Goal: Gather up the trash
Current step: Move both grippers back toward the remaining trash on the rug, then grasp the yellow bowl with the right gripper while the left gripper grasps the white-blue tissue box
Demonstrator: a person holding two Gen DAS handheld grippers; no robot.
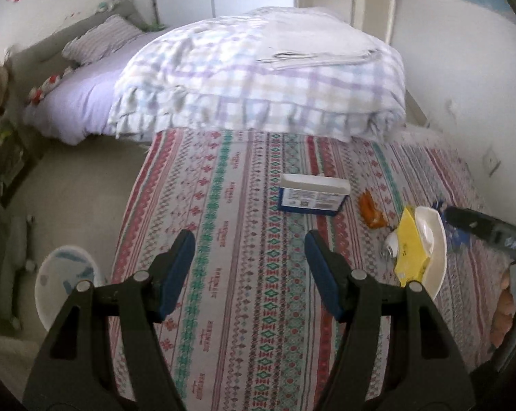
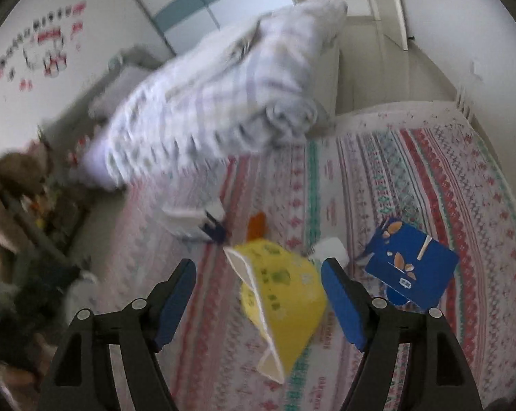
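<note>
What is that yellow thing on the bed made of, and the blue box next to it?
The yellow thing looks like thin card or stiff paper, matte, judging by its folded shape and pale, raw-looking cut edges; blur leaves it open. The blue box looks like printed cardboard, smooth and maybe slightly glossy, given its flat panels, sharp creases and printed pictures. Both lie on the patterned bedsheet, apparently woven cloth.

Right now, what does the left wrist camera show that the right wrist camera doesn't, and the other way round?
Only the left view shows the white bin on the floor, the striped pillow and the other hand-held gripper. Only the right view shows the blue packet lying flat. Both show the patterned sheet, the checked quilt, the yellow packet, the white-and-blue box and the orange wrapper.
</note>
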